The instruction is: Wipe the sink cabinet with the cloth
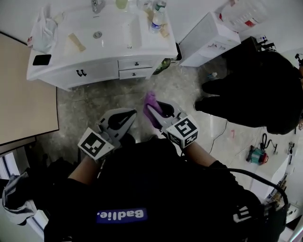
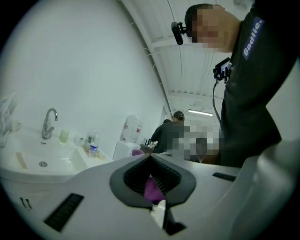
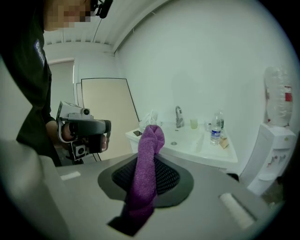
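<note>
Right gripper (image 3: 149, 161) clamped on purple cloth (image 3: 149, 154). Cloth bunched, one end sticking up past jaw tips, other end hanging back between pads. Left gripper (image 1: 124, 118) just beside it, jaws together, holding nothing. Both held over mottled floor (image 1: 189, 90), well apart from white sink cabinet (image 1: 94, 72) ahead; cloth not touching it. Cabinet door and drawers shut. On top: faucet (image 1: 97, 5), water bottle (image 1: 156, 21), black phone (image 1: 41, 59). Person in black (image 1: 255, 90) at right.
</note>
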